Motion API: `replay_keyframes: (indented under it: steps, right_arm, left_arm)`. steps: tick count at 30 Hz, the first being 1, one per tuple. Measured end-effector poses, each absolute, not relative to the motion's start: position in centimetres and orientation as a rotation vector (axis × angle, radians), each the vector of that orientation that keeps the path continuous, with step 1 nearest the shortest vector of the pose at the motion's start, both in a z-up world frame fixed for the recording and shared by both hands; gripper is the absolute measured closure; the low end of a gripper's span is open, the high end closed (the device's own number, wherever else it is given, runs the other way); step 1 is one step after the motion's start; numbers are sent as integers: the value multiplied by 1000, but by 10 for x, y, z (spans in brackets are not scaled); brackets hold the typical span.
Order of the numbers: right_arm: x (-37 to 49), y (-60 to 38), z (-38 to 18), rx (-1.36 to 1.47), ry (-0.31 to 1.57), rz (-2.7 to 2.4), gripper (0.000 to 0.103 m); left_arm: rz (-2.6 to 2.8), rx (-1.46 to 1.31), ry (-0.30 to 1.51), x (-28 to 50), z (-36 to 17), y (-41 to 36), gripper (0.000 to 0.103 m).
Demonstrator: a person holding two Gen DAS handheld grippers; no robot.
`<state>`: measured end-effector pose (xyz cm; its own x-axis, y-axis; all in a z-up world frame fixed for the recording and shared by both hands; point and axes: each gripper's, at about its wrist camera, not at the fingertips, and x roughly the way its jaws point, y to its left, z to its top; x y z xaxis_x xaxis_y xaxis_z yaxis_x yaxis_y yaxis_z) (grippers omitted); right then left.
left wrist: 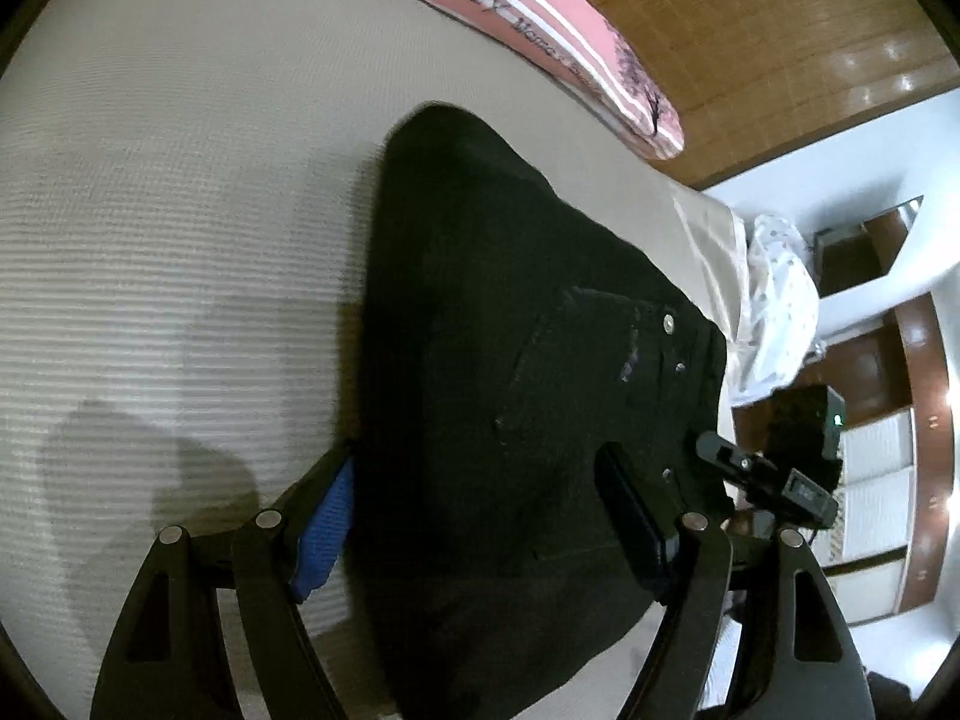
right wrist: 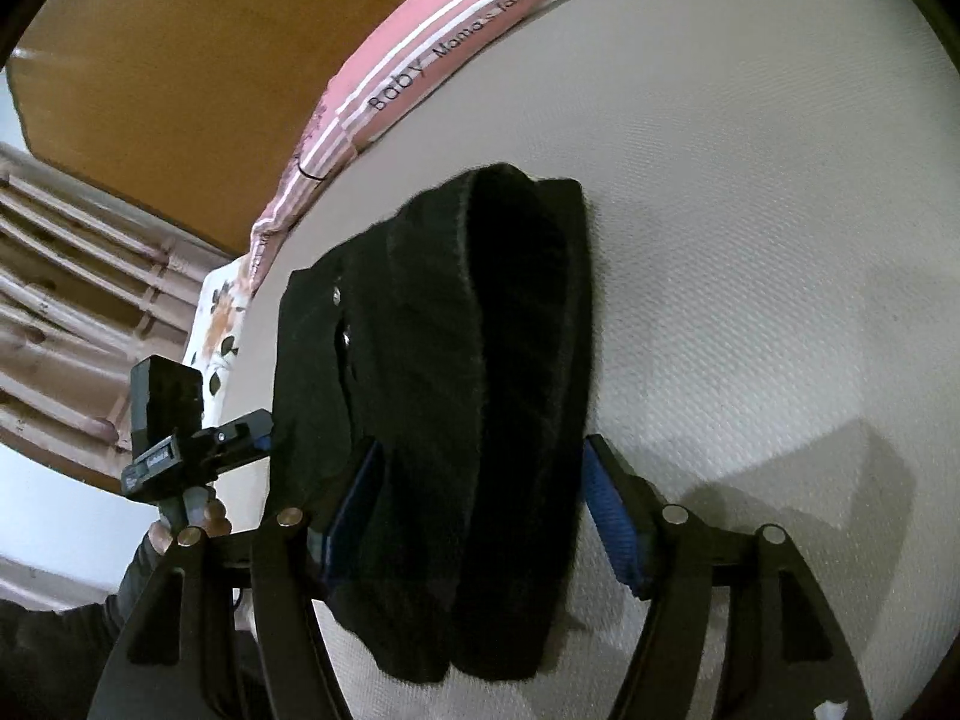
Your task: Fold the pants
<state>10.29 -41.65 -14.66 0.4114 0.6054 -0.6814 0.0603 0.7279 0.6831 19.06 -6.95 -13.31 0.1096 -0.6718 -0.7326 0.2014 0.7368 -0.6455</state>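
Both grippers straddle the black pants (left wrist: pixel 510 360) on the white mattress (left wrist: pixel 150 210). Left gripper (left wrist: pixel 474 516) and right gripper (right wrist: pixel 480 510) stand wide open, gripping nothing; the pants' long axis runs straight ahead between each pair of fingers.

Pants (left wrist: pixel 516 312) are matt black heavy cloth with shiny metal rivets (left wrist: pixel 668 320). The bed cover (left wrist: pixel 180 210) is off-white woven cloth with a ribbed, rough texture. Left gripper (left wrist: pixel 474 504) and right gripper (right wrist: pixel 480 510) are matt black plastic with blue textured pads (right wrist: pixel 612 522). Headboard (left wrist: pixel 750 12) is wood, semi-gloss.
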Motion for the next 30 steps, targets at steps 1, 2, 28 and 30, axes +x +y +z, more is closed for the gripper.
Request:
replay_keyframes:
  steps: [1, 2, 28, 30]
  right_arm:
    - [106, -415, -147, 701, 1113, 396, 36]
    - [108, -413, -148, 701, 1113, 409, 36]
    - [117, -393, -147, 749, 1084, 239, 66]
    - [117, -391, -144, 751, 1087, 213, 67]
  left_arm:
    - [-679, -424, 1311, 189, -132, -72, 26]
    - [-694, -425, 1310, 187, -132, -73, 27]
    - [-518, -108, 1223, 175, -116, -105, 67]
    - [-508, -75, 1218, 175, -114, -107, 67]
